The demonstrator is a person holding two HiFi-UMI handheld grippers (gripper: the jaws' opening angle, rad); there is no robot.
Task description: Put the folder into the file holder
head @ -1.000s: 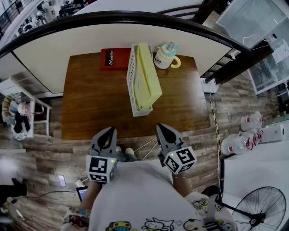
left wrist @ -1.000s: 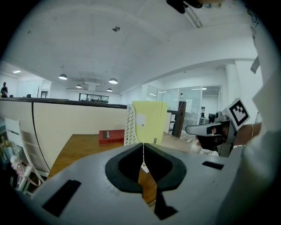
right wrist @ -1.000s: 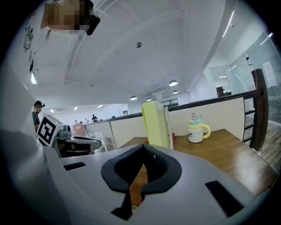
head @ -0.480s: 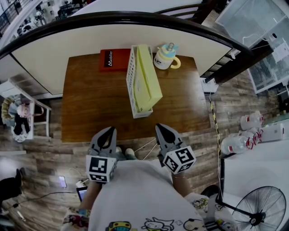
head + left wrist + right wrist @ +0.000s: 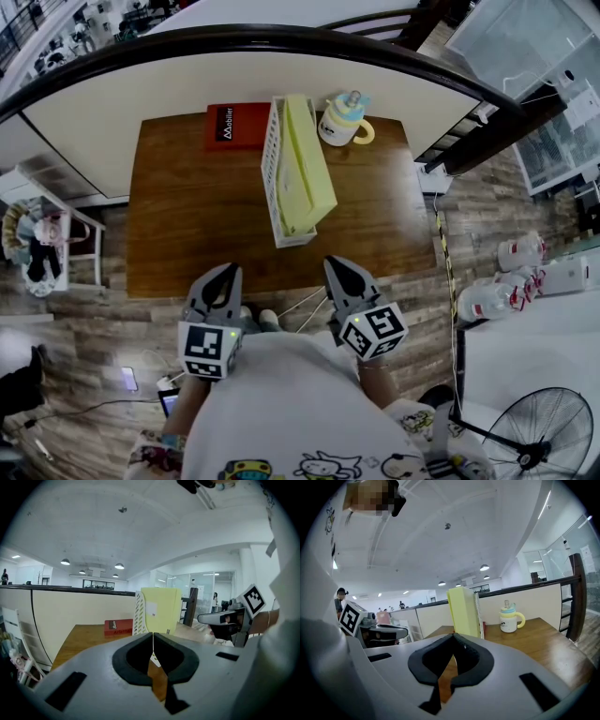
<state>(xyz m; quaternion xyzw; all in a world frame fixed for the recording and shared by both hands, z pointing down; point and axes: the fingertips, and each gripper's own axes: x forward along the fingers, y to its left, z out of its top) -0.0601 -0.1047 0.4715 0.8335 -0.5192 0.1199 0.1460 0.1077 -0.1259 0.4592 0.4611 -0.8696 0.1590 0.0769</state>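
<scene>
The yellow-green folder (image 5: 307, 161) stands upright inside the white slotted file holder (image 5: 272, 159) on the brown table (image 5: 187, 216). In the left gripper view the folder (image 5: 161, 609) rises beside the holder's wall (image 5: 138, 616); the right gripper view shows the folder (image 5: 463, 611) straight ahead. My left gripper (image 5: 225, 274) and right gripper (image 5: 336, 267) hover off the table's near edge, well short of the holder. Both are shut with nothing between their jaws, as seen at the left gripper (image 5: 153, 633) and right gripper (image 5: 453, 637).
A red book (image 5: 238, 124) lies at the table's back, left of the holder. A white mug with a yellow handle (image 5: 344, 118) stands to the holder's right. A cream partition wall (image 5: 141, 84) runs behind the table. A fan (image 5: 539, 431) and bottles (image 5: 511, 281) sit on the floor at right.
</scene>
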